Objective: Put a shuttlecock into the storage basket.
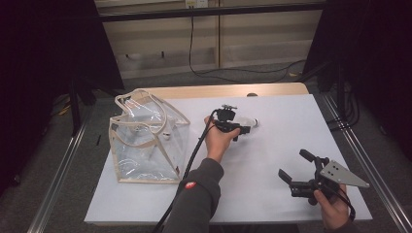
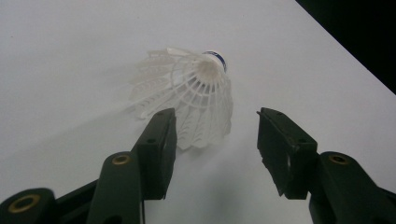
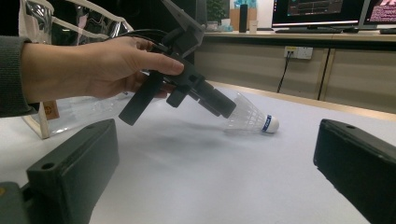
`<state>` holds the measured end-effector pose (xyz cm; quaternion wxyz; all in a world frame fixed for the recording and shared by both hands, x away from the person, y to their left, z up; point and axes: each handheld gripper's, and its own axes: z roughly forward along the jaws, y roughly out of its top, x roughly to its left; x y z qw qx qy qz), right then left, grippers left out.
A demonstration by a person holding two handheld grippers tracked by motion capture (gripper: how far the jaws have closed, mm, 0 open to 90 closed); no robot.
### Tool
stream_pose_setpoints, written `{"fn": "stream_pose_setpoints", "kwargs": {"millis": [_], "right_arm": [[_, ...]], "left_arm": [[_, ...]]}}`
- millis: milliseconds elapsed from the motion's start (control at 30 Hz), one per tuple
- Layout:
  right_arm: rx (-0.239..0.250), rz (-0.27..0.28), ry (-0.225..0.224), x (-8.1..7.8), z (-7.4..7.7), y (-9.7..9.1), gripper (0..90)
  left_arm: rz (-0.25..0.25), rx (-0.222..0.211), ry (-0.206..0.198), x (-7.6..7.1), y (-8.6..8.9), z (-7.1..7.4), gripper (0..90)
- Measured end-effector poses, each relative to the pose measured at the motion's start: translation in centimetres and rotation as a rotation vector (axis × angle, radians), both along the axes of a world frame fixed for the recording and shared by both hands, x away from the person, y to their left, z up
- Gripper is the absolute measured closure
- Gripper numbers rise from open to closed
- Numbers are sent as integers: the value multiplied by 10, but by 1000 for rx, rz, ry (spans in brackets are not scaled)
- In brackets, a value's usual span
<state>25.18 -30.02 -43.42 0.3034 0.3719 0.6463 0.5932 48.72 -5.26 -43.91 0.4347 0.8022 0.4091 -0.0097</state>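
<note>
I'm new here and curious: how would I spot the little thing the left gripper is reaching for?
On the white table, right of the clear bag, lies a shuttlecock just ahead of the left gripper. It is white and feathery, with a blue-banded cork tip.

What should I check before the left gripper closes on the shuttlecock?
1. Shuttlecock lies on its side on the white table: ok.
2. Left gripper jaws either side of the skirt: not ok, skirt sits toward one jaw.
3. Pads pressing on the skirt: not ok, a gap shows.
4. Right gripper out of the way: ok, apart, jaws open.
5. Clear bag upright, mouth open: ok.
</note>
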Motion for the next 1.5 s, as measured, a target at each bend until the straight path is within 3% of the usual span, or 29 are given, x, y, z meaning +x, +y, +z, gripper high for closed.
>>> {"fn": "stream_pose_setpoints", "kwargs": {"millis": [433,1033,1167,1233,1500], "right_arm": [[1,0,-1,0,0,-1,0],[10,-2,1,0,1,-1,0],[12,-3,4,0,1,-2,0],[9,-3,0,0,1,-2,0],[12,-2,0,0,1,-3,0]], "left_arm": [[-11,-3,-61,2,-6,-4,546],[-20,21,-84,12,-23,-10,708],[-21,-27,-79,12,-26,-15,816],[-21,-29,-72,10,-27,-15,882],[-38,-62,-53,4,-12,3,898]]}}
